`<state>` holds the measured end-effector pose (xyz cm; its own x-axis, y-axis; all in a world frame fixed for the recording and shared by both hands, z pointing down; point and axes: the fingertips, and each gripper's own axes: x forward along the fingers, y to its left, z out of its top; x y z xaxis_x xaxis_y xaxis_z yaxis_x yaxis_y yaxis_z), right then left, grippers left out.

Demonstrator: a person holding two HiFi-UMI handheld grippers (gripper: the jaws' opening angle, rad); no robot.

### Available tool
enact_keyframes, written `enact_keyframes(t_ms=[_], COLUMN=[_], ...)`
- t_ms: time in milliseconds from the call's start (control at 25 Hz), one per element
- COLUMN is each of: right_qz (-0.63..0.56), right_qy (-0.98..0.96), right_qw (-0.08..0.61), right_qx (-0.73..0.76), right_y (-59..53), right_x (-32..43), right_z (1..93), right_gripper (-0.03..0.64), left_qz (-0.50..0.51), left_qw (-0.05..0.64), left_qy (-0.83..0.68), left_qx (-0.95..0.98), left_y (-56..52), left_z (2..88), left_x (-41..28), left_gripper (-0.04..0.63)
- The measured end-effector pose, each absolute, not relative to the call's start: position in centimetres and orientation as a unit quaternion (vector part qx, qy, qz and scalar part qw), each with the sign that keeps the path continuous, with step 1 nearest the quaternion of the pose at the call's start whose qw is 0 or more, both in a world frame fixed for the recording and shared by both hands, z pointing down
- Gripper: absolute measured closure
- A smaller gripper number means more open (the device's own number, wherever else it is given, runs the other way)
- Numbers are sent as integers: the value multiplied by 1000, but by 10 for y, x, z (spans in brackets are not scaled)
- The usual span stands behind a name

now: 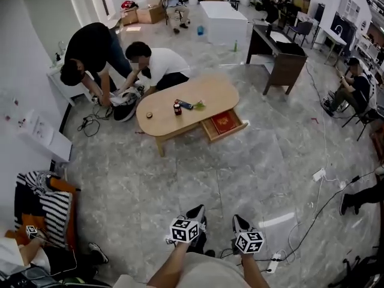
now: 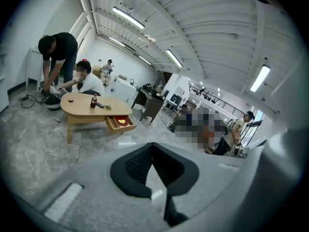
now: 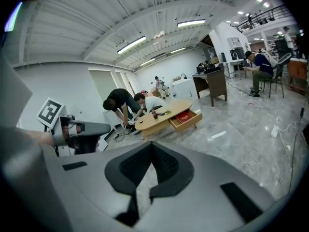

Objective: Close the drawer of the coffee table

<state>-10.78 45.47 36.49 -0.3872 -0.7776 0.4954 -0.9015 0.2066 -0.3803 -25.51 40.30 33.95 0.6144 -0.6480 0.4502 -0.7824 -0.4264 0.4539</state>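
The oval wooden coffee table (image 1: 207,90) stands well ahead of me on the grey floor. Its drawer (image 1: 237,129) is pulled out at the front right, with a red book (image 1: 224,122) inside. On the tabletop are a dark bottle (image 1: 177,108) and a remote (image 1: 185,104). My left gripper (image 1: 197,213) and right gripper (image 1: 240,222) are low in the head view, far from the table, both shut and empty. The table (image 2: 77,109) and open drawer (image 2: 120,123) show small in the left gripper view, beyond my left gripper (image 2: 153,149). The right gripper view shows the drawer (image 3: 186,119) beyond my right gripper (image 3: 152,149).
Two people (image 1: 120,59) crouch behind the table's left end. A dark desk (image 1: 282,56) stands back right and a white cabinet (image 1: 222,20) further back. A person (image 1: 357,92) sits at the right. Cables and a power strip (image 1: 275,261) lie near my feet.
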Motion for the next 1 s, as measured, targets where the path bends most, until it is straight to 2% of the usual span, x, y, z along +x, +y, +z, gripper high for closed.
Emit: enact_keyframes(t_ms=[440,1000], right_qz=[330,326], right_qy=[-758,-765], right_qw=[104,126], right_qx=[554,540], right_y=[355,283], right_x=[-100,-50], right_z=[367,375], right_gripper=[601,601], left_qz=[68,85], left_qw=[336,342], left_qy=[-416,-421], left_qx=[842,836], left_y=[285,226], left_z=[335,344], left_x=[-254,-227], left_gripper=[586,586])
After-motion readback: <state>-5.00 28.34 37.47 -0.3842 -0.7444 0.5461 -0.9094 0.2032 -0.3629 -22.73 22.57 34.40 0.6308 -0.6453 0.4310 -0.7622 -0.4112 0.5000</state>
